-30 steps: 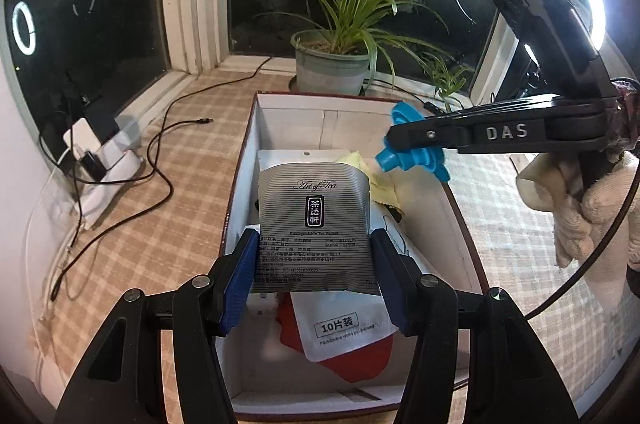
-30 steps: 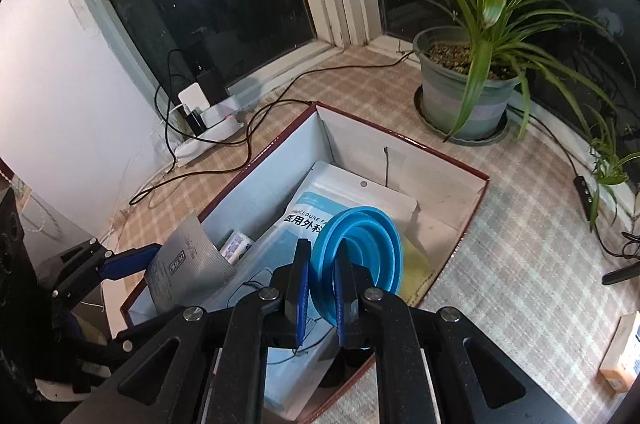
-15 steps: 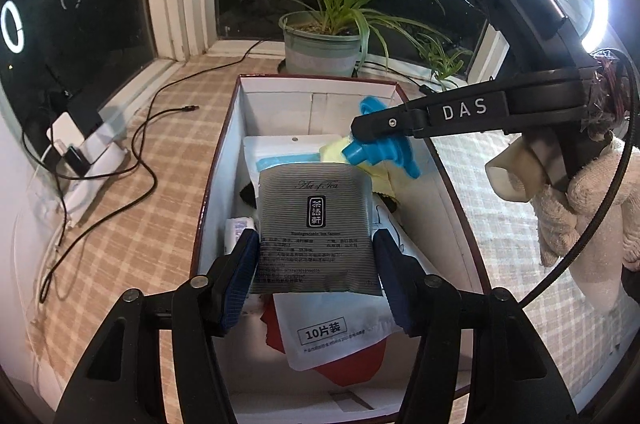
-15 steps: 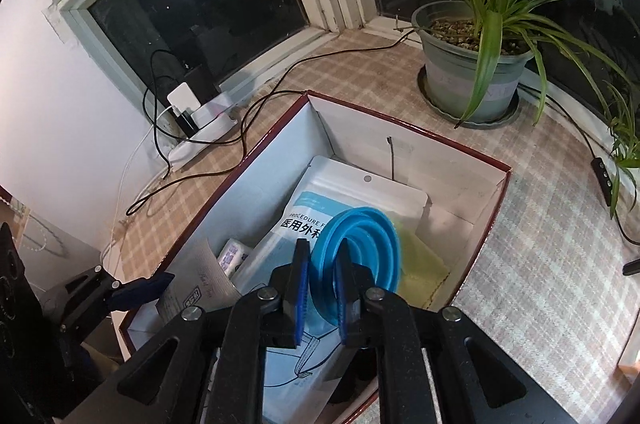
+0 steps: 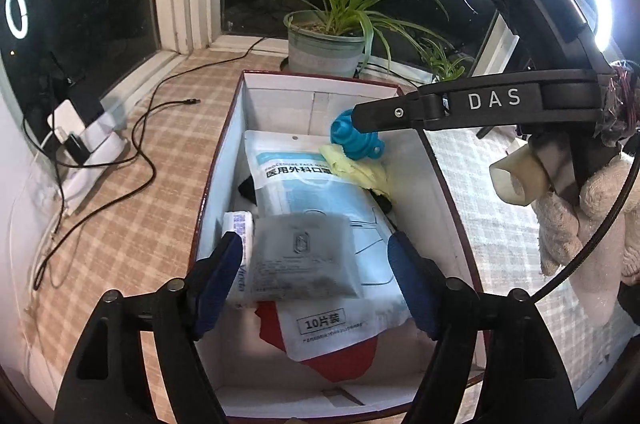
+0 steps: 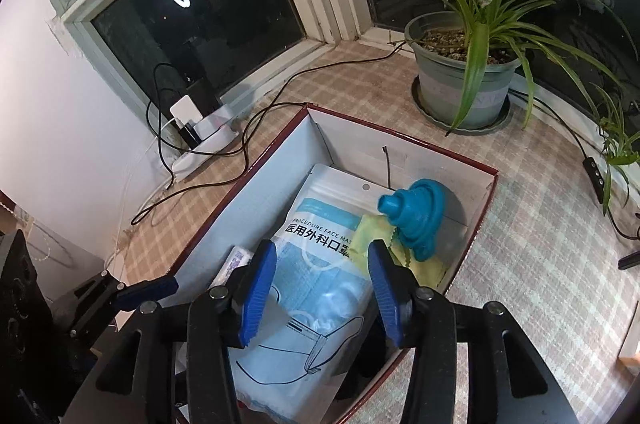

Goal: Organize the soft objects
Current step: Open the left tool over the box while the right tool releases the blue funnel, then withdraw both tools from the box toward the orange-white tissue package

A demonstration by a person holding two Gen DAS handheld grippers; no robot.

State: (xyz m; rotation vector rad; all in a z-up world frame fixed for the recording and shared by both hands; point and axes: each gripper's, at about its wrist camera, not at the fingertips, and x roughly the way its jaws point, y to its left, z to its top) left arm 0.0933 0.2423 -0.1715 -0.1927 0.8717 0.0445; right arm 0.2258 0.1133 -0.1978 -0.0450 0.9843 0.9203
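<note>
A red-edged cardboard box [image 5: 448, 184] holds the soft things. My left gripper [image 5: 316, 282] is open above its near end; the grey tea pouch [image 5: 304, 258] lies blurred between and below the fingers, on a white face-mask pack [image 5: 292, 184]. My right gripper [image 6: 322, 290] is open over the box [image 6: 486, 192]. The blue collapsible funnel [image 6: 416, 216] sits free on a yellow cloth [image 6: 368, 236] at the far right of the box, beside the mask pack [image 6: 320, 236]. In the left wrist view the funnel [image 5: 354, 140] and the cloth [image 5: 356, 168] lie under the right gripper's finger.
A potted spider plant [image 5: 328, 44] stands behind the box, also in the right wrist view [image 6: 464, 84]. A power strip with chargers and black cables [image 5: 88, 148] lies left on the checked cloth. A red item [image 5: 340, 360] and a small white packet [image 5: 238, 224] lie in the box.
My left gripper opened and let the tea pouch drop into the box. My right gripper opened and released the blue funnel, which now rests on the yellow cloth.
</note>
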